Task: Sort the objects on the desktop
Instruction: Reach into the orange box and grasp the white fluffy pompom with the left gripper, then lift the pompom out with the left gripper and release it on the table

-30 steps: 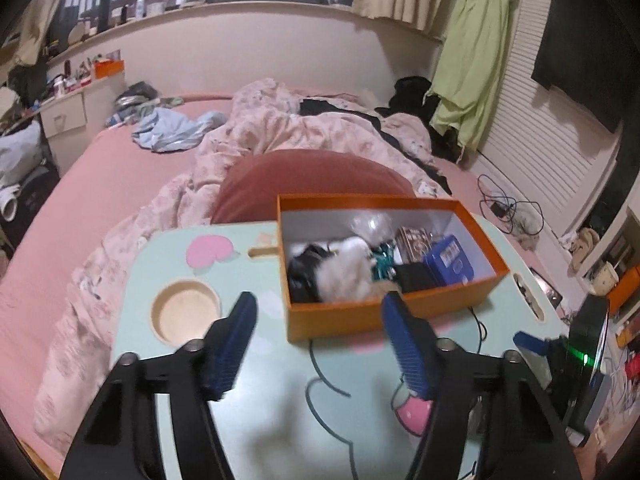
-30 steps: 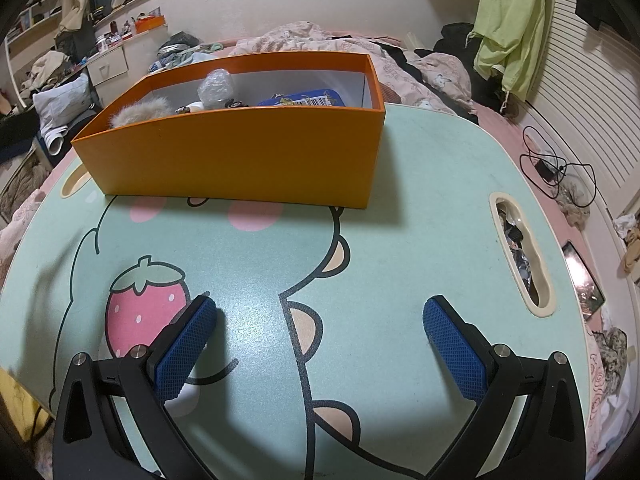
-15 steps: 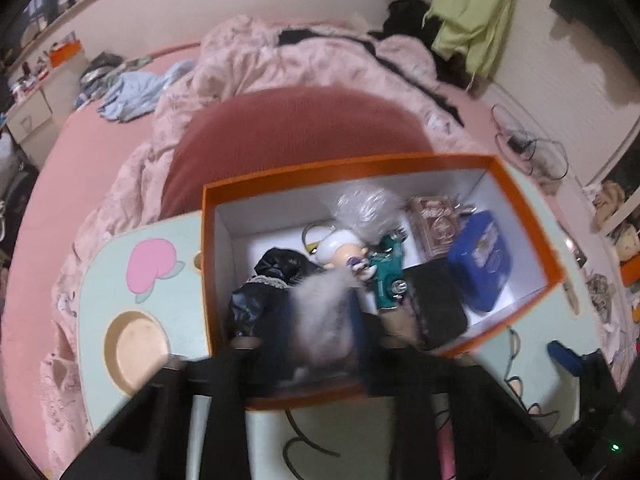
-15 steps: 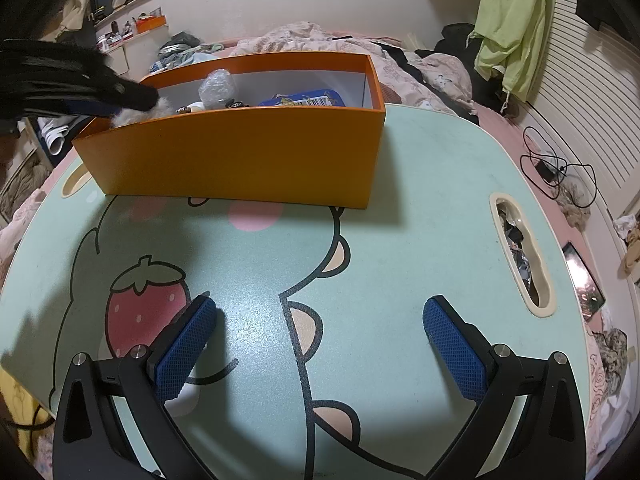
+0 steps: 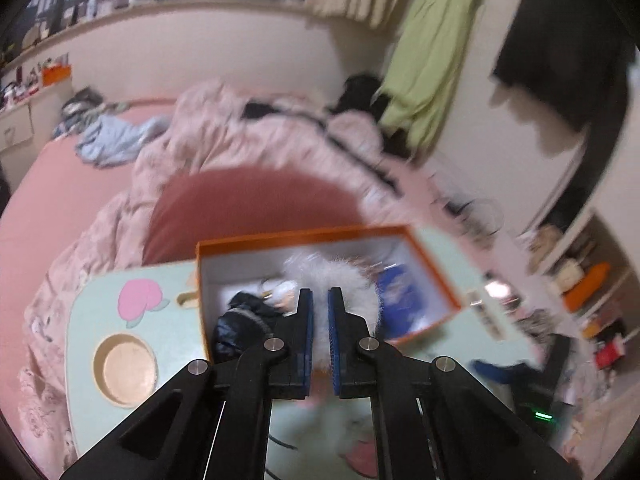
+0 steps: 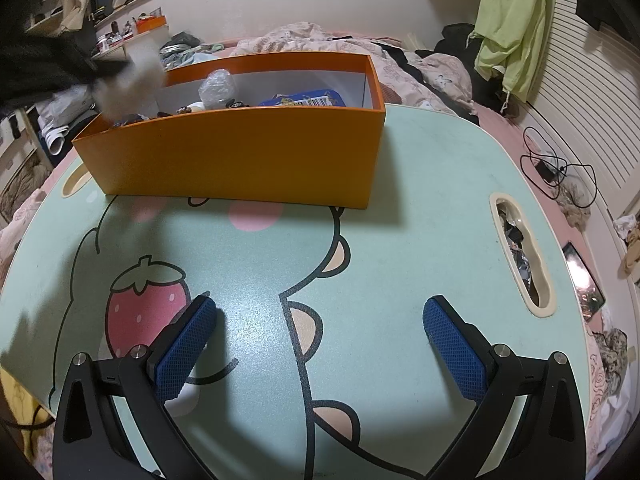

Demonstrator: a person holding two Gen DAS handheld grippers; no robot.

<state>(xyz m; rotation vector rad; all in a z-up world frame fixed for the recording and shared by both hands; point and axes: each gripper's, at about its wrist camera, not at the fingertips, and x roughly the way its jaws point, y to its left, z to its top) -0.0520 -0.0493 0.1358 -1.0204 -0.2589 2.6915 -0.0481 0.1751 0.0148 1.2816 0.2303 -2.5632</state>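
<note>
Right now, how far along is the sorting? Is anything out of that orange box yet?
Barely started. Nothing sorted lies on the table yet. In hand: the left tool is shut on a white fluffy ball, lifted above the orange box. The right tool waits open and empty over the table. Left in the box: a blue tin, a crinkled plastic lump and other small bits.

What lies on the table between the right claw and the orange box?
Nothing: in the right wrist view, only bare mint-green cartoon-printed tabletop separates the open right claw from the orange cardboard box.
</note>
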